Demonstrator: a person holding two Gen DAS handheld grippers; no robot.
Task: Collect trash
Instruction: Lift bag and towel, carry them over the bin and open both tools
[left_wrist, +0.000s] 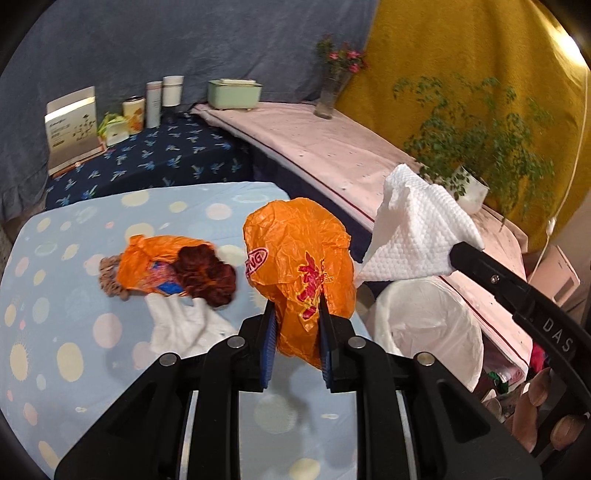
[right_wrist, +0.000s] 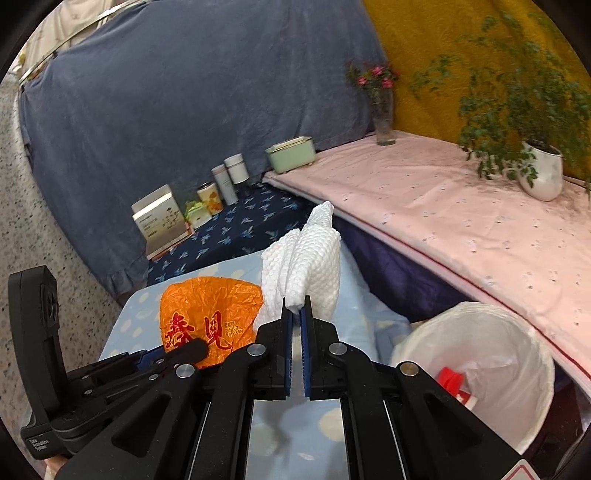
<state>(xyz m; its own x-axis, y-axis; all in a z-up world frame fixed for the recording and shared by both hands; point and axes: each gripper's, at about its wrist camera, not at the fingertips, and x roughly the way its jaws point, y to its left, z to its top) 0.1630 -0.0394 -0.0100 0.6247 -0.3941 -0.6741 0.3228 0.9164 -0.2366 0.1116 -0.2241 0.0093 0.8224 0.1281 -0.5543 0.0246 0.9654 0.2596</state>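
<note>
Item: trash collection, carrying step. An orange plastic bag is held clamped between the jaws of the left gripper, above the dotted bench. A white paper towel is pinched in the nearly shut jaws of the right gripper. The lined bin stands to the right, just beside the bench. More litter is left on the bench. Next required, by judgement: both loads brought over the bin and released.

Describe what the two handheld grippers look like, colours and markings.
Both the left gripper and right gripper are black, angular plastic frames with round silver bolts and ribbed blue pads lining the jaws. White letters "DAS" mark the right one's side, and a small white label sits on the left one's body.
</note>
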